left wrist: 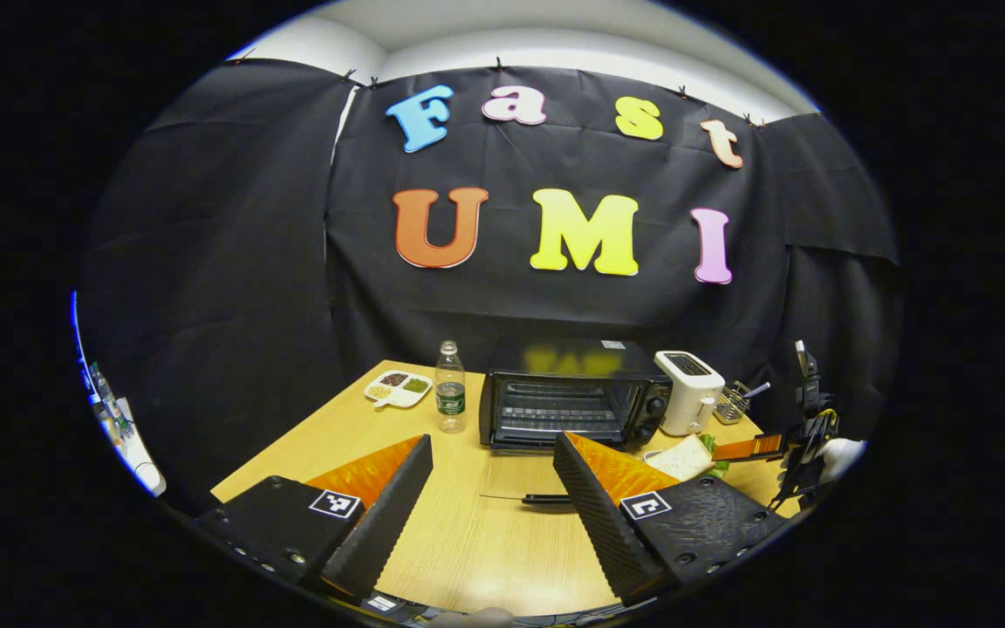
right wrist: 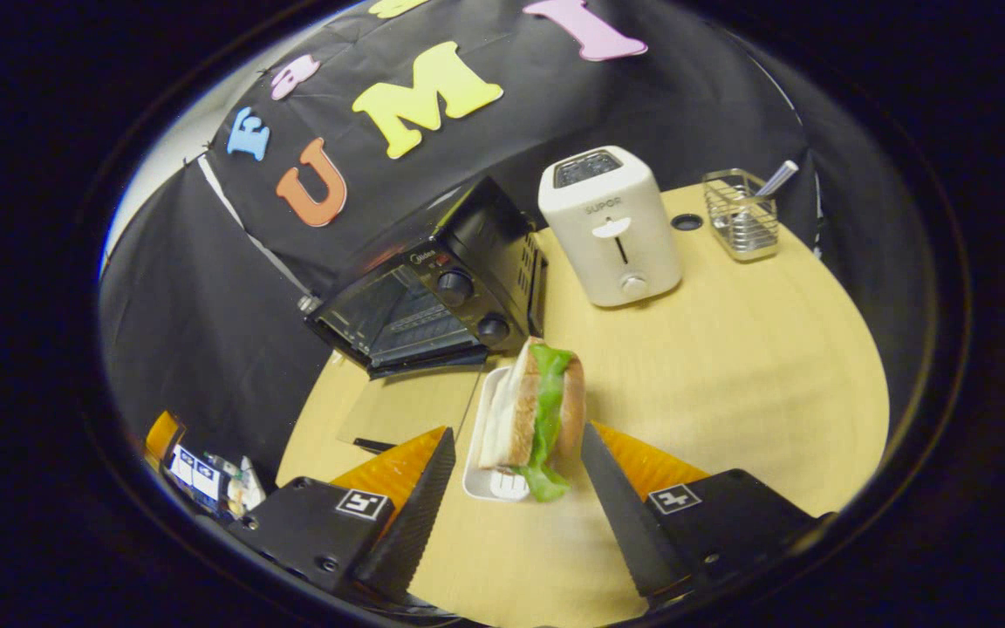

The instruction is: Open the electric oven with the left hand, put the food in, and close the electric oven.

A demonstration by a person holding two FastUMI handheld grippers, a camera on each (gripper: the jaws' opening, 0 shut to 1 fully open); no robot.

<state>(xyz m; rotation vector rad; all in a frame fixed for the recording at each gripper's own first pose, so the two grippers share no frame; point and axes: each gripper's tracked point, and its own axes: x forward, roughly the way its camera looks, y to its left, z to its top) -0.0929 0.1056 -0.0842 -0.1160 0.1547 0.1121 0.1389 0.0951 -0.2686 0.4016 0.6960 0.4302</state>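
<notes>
In the left gripper view, my left tongs (left wrist: 489,488) stand wide apart over the wooden table (left wrist: 468,549), holding nothing. Straight ahead of them sits the black electric oven (left wrist: 574,394), its glass door (left wrist: 524,480) dropped flat onto the table toward the fingers, the door handle (left wrist: 548,500) lying just between the fingertips. Left of the oven stands a clear water bottle (left wrist: 449,387), and farther left a white divided dish (left wrist: 398,388) of small foods. Right of the oven is a white toaster (left wrist: 688,392), then a wire utensil holder (left wrist: 734,401). Off to the right of my fingers I see the sandwich (left wrist: 684,456) with the right tongs (left wrist: 751,448) near it.

In the right gripper view, the right tongs (right wrist: 516,467) are wide, and the sandwich (right wrist: 533,410), bread with green lettuce, stands on edge in a white tray (right wrist: 481,467) between the fingers; I cannot tell whether either finger touches it. The oven (right wrist: 441,288) lies ahead to the left, door (right wrist: 402,406) down. The toaster (right wrist: 611,227) is ahead, and the wire holder (right wrist: 740,218) ahead to the right.
</notes>
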